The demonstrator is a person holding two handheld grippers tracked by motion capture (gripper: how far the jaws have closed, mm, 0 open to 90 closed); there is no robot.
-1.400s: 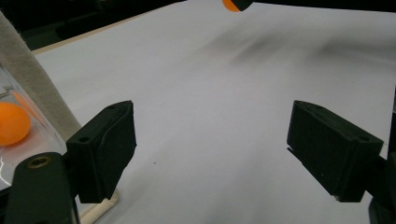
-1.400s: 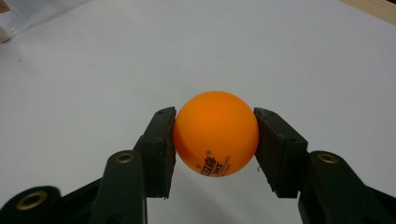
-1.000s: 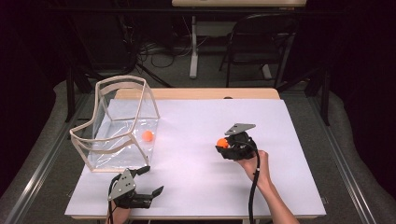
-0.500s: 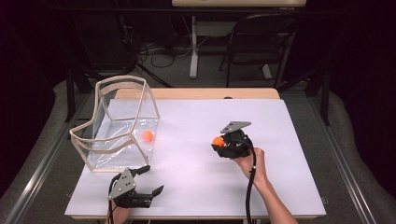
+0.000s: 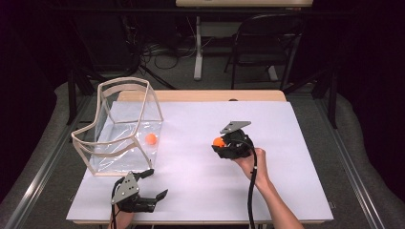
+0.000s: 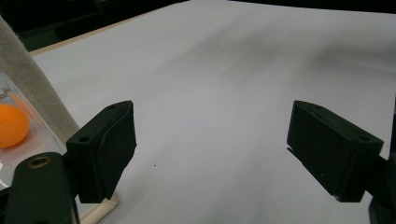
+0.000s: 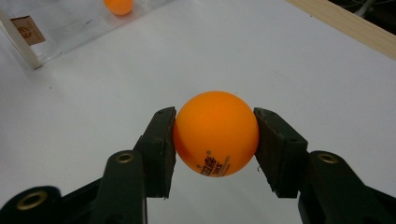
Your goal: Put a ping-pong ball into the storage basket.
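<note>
The left gripper is lying near the tabletop's front left corner, its hand cut off by the bottom edge, its fingers standing wide apart over bare surface. The right gripper, toward the tabletop's middle, is clamping an orange ping-pong ball between its fingers. A second orange ball is sitting inside the clear container at the left edge.
</note>
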